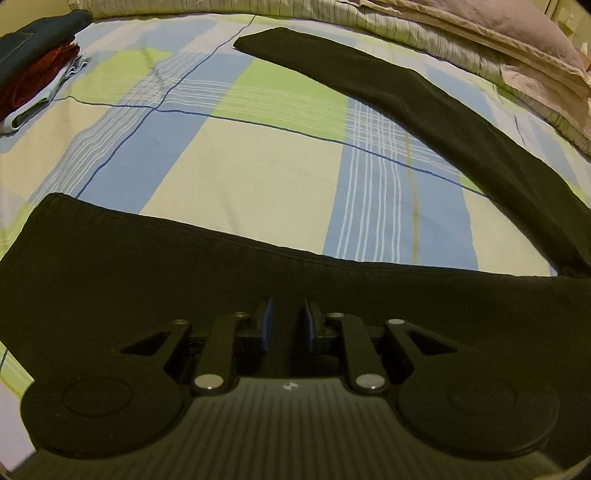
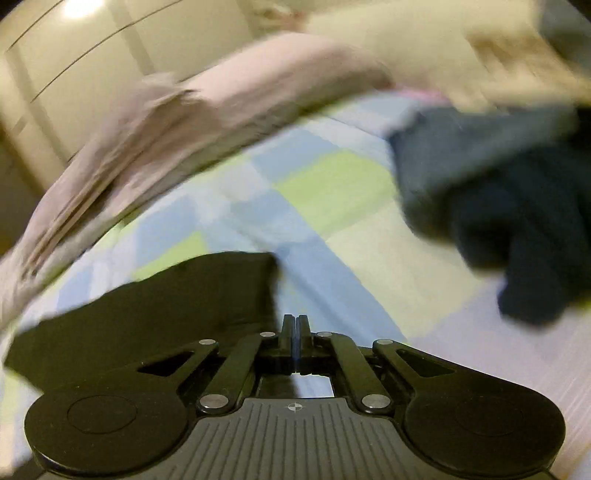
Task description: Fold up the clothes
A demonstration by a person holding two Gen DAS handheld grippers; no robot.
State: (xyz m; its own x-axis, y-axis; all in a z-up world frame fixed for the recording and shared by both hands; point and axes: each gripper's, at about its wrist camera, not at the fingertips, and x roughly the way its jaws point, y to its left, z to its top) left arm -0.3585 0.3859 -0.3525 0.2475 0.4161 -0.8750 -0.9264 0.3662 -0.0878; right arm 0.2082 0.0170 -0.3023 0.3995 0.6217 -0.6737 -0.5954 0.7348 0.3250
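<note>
Both tongs point down at a bed. Left gripper (image 1: 287, 325) has its blue pads (image 1: 266, 325) a narrow gap apart over the near leg of the black trousers (image 1: 147, 280); whether cloth is pinched between them cannot be told. That leg's long axis runs from 9 to 3 o'clock across the left view, and the other leg (image 1: 424, 107) sweeps from 3 o'clock up to its hem at 12. Right gripper (image 2: 294, 336) has its jaws pressed together with nothing visible between them, the black cloth (image 2: 155, 314) lying at its 9 o'clock. Beyond lie the checked bedsheet (image 1: 258, 155), folded clothes (image 1: 33, 66) at 10 o'clock, pillows (image 1: 498, 33) at 1, and, blurred in the right view, a dark garment pile (image 2: 491, 192) at 2 o'clock.
</note>
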